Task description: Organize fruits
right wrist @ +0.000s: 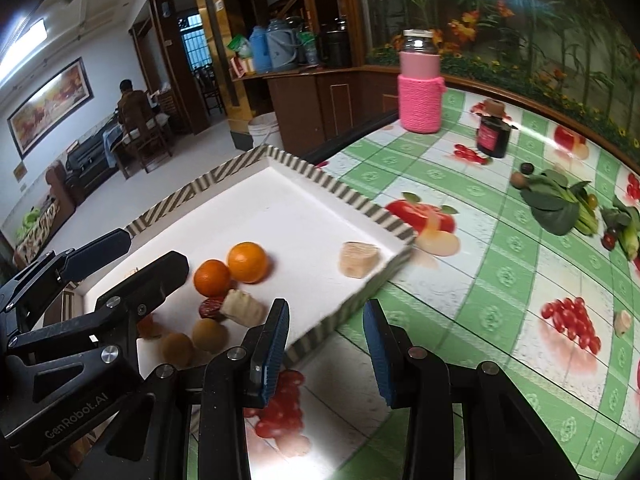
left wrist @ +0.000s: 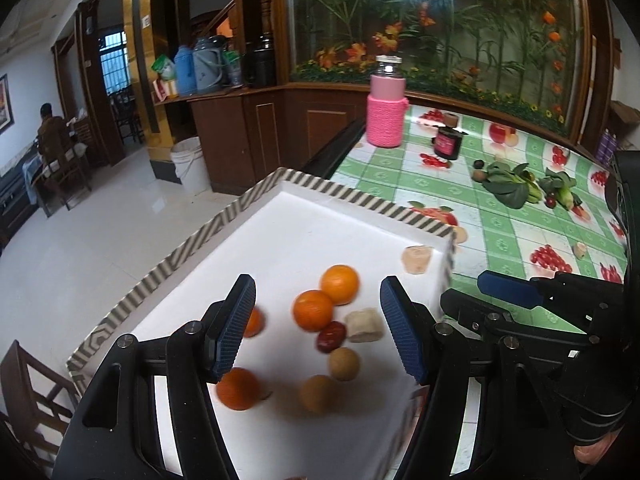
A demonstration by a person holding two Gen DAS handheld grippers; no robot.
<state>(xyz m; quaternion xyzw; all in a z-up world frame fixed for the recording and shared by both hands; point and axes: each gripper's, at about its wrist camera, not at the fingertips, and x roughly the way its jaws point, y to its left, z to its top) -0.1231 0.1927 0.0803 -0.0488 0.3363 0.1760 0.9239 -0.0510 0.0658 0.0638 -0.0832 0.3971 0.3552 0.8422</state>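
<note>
Tray (left wrist: 224, 220) holding four oranges (left wrist: 313, 310), two longans (left wrist: 344, 364), one date (left wrist: 331, 336), both claws (left wrist: 318, 332) (right wrist: 326, 350) open, empty.

The black left gripper (left wrist: 318, 330) with blue ribbed pads hangs tilted downward over the white striped-rim tray (left wrist: 280, 216), jaws parted and empty, while the matching right gripper (right wrist: 326, 344) hangs just beside that tray's near-right rim, jaws narrower, likewise empty.

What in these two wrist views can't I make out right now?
- Left wrist view: an orange fruit is mostly hidden behind the left gripper finger.
- Left wrist view: the tray near edge is cut off by the gripper body.
- Right wrist view: small dark items beside the leafy greens are too small to identify.
- Both views: the dark jar label is unreadable.
</note>
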